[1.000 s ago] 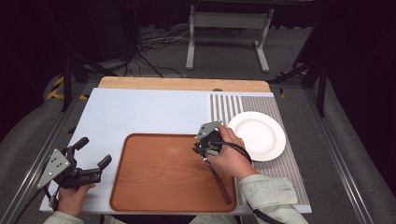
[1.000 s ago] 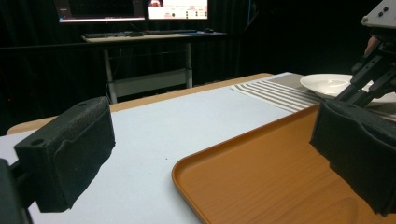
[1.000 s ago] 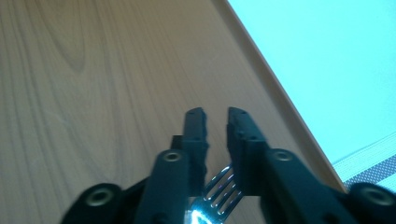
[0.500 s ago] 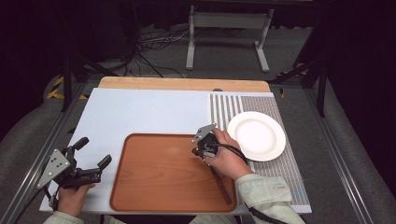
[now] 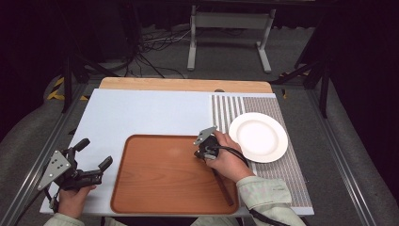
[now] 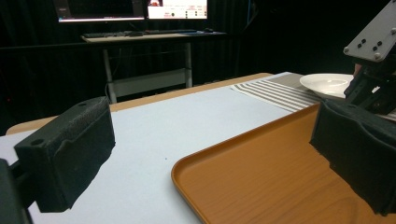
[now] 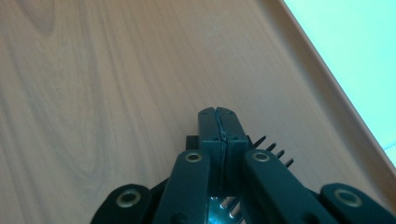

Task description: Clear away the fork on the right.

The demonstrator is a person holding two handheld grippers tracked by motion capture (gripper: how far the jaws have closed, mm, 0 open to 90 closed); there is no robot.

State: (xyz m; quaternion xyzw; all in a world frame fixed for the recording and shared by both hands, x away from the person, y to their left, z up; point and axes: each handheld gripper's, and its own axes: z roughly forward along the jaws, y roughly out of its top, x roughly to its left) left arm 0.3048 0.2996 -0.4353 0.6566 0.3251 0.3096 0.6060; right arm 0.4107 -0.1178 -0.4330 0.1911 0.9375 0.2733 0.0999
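Far left: left gripper held low over the pale table top, just off the left edge of the tray. Jaws spread wide, nothing between the pads; the left gripper view looks across the bare tray corner towards the plate.

Centre: wooden tray lying flat at the near edge of the table, its surface bare apart from the thing carried by the right hand.

Right of centre: right gripper tilted down over the right part of the tray, close above the wood. Jaws pressed together with no gap at the tips. Tines of a fork protrude just beside the jaw links, with bright metal visible below them; judged to be pinched farther back in the jaws, not at the tips. A dark, thin shaft running back under the forearm in the high view is probably the handle, though too small to confirm.

Far right: white plate resting on the striped mat, empty, just beside the tray and apart from it.

Progress, as a judgement: fork picked up and brought over the tray; setting it down and releasing it not yet done. Plate not yet handled; left gripper idle and free for it.
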